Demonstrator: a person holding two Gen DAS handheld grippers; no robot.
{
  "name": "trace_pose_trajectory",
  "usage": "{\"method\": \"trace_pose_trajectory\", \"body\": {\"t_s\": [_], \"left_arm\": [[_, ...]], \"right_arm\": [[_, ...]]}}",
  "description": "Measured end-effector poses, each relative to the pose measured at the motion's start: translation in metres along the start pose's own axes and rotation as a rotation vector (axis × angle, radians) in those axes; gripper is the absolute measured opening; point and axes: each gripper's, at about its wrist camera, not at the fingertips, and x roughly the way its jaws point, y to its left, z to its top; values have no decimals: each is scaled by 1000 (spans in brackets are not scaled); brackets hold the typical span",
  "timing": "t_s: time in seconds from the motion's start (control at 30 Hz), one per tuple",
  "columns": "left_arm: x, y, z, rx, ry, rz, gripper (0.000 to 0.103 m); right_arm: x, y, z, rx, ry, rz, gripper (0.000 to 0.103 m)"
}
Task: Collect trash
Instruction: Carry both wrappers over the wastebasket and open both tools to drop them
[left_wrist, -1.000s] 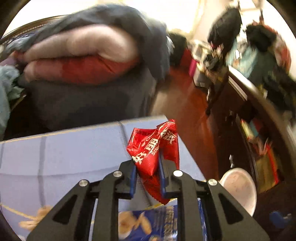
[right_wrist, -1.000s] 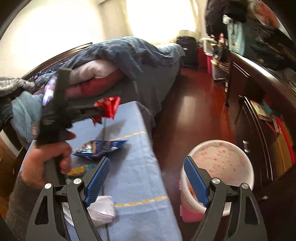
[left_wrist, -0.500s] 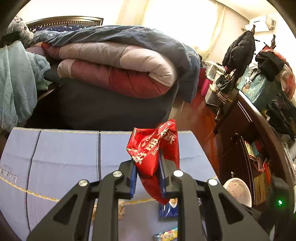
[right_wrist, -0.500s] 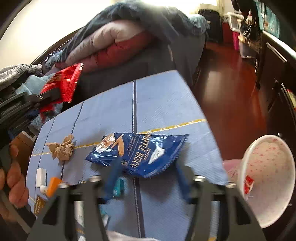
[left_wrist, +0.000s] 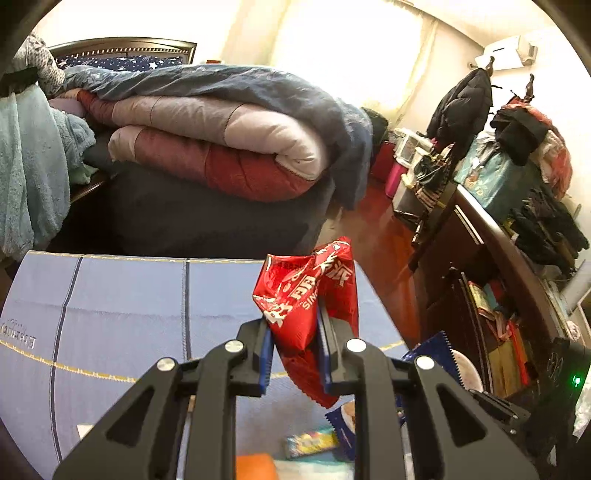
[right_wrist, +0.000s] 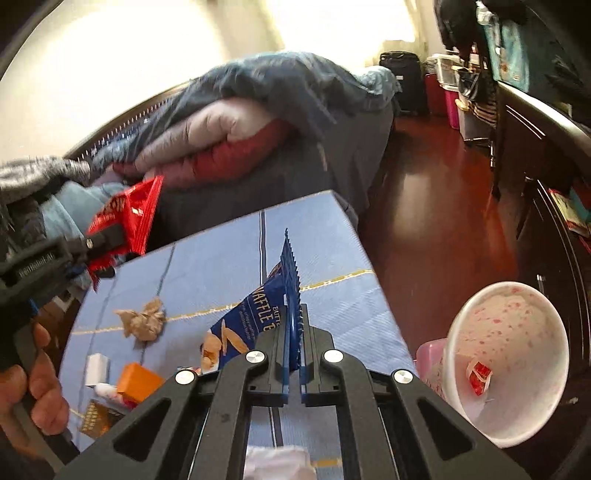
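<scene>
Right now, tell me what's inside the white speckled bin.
The bin holds a small red-and-white wrapper scrap against its inner wall. Its bottom is hidden by the near rim.

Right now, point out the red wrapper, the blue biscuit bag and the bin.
red wrapper (left_wrist: 306, 295), left wrist view, printed front.
blue biscuit bag (right_wrist: 258, 317), right wrist view, lettered face.
bin (right_wrist: 517, 332), right wrist view, inner wall.

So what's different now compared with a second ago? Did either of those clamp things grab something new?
Yes. The right gripper, open a second ago, came down over the blue biscuit wrapper, shut on it and tipped it up off the blue tablecloth. The left gripper kept its hold on the red snack wrapper. The crumpled brown paper and the white bin stayed put.
</scene>
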Motion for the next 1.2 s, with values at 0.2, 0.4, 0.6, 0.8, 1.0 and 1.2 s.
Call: {"method": "trace_pose_trajectory", "body": {"t_s": [0.2,0.4,0.6,0.8,1.0,1.2], "left_arm": [[-29,-31,-6,27,-28,-60,21],[-50,-82,-17,89,-44,-149,21],[-58,-145,-27,185,-53,-227,21],[-39,-206,-41,270,-17,-292,21],[4,-255,-60,332,57,-319,21],[58,-283,-86,357,160,-308,21]], "right_arm": [[-49,-23,-6,72,-54,23,4],[-96,-42,-21,97,-100,-2,4],[-139,-64,-28,90,-178,-102,4],[-153,-109,-31,140,-200,-198,4],[-145,-160,-33,200,-179,-315,4],[-126,-200,-40,228,-135,-406,4]]}}
